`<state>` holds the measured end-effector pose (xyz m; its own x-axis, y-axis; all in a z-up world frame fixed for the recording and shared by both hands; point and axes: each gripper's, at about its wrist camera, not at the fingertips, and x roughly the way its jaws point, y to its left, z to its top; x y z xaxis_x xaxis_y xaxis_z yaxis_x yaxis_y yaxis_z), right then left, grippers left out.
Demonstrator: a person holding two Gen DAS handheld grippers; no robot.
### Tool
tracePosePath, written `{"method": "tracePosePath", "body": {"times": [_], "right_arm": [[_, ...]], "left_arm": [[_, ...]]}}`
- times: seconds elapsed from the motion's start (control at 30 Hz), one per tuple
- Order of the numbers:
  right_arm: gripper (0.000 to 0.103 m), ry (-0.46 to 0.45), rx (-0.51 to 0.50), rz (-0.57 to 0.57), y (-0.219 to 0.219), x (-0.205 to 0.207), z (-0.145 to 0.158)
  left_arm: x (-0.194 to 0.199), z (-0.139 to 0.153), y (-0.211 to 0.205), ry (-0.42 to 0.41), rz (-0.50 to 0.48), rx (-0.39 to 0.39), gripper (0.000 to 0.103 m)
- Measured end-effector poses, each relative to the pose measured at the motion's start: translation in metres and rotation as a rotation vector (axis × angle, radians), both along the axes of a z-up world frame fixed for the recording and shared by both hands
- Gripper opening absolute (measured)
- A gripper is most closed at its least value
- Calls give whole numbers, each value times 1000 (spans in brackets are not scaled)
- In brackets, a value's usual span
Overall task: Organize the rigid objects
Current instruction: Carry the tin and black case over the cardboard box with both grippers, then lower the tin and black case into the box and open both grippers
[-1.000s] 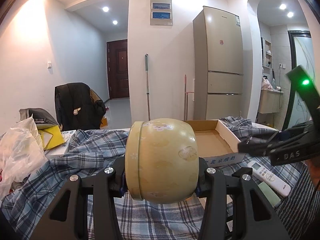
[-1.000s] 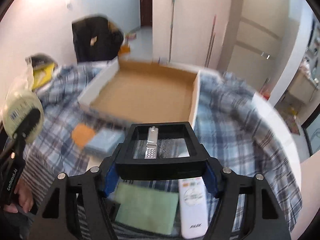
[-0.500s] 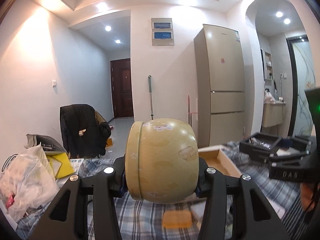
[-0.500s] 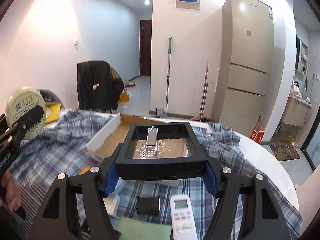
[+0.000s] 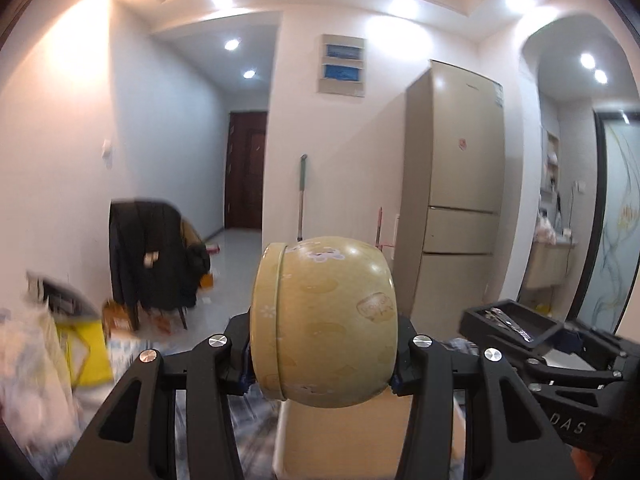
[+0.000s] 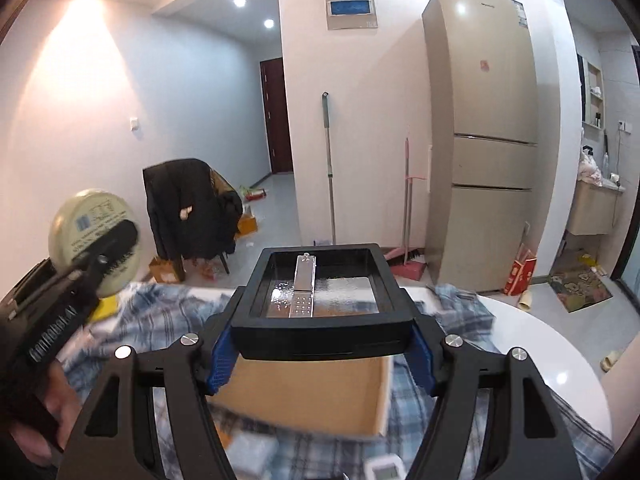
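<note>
My left gripper (image 5: 322,354) is shut on a round yellow tin (image 5: 324,322) lying on its side, lifted well above the table. The same tin (image 6: 94,242) shows its labelled end at the left of the right wrist view. My right gripper (image 6: 322,344) is shut on a shallow black tray (image 6: 324,300) that carries a metal nail clipper (image 6: 303,290); this tray (image 5: 514,324) also appears at the right of the left wrist view. Below both lies an open cardboard box (image 6: 320,394) on a blue plaid cloth (image 6: 440,408).
A white remote (image 6: 386,472) lies on the cloth near the bottom edge. A yellow bag (image 5: 82,354) sits at the table's left. Beyond stand a chair with a black coat (image 6: 192,208), a fridge (image 6: 480,128), a mop (image 6: 329,160). A hand (image 6: 36,412) holds the left gripper.
Both grippers have risen with their loads, the tin and the black tray. The views tilted up from the table towards the room, and the cardboard box dropped low in the pictures.
</note>
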<state>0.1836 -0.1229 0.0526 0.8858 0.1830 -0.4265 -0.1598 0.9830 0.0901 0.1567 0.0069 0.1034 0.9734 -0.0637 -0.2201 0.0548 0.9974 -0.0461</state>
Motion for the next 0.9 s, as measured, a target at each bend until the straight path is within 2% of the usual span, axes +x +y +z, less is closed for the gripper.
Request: {"method": "tracePosePath", "body": {"times": [0.1, 0.2, 0.27, 0.33, 0.4, 0.5, 0.63, 0.8, 0.9], "right_arm": [[68, -3, 17, -3, 8, 12, -5], [68, -3, 7, 11, 12, 18, -17], [68, 21, -8, 22, 14, 25, -30], [68, 76, 4, 43, 11, 33, -45], [68, 132, 17, 60, 8, 42, -60], [68, 165, -24, 37, 5, 53, -74], [68, 278, -90, 22, 2, 72, -92], [68, 431, -68, 79, -4, 92, -120], [68, 507, -48, 88, -6, 98, -135]], "left_arm": [[18, -6, -1, 19, -2, 11, 50], [34, -26, 3, 88, -66, -21, 50], [53, -47, -1, 194, -164, 9, 50], [67, -62, -1, 259, -186, 20, 50], [85, -80, 1, 345, -159, 19, 50], [106, -99, 4, 445, -157, 6, 50], [115, -121, 2, 526, -151, 24, 50], [117, -144, -3, 607, -159, 6, 50], [122, -154, -2, 640, -142, 25, 50]]}}
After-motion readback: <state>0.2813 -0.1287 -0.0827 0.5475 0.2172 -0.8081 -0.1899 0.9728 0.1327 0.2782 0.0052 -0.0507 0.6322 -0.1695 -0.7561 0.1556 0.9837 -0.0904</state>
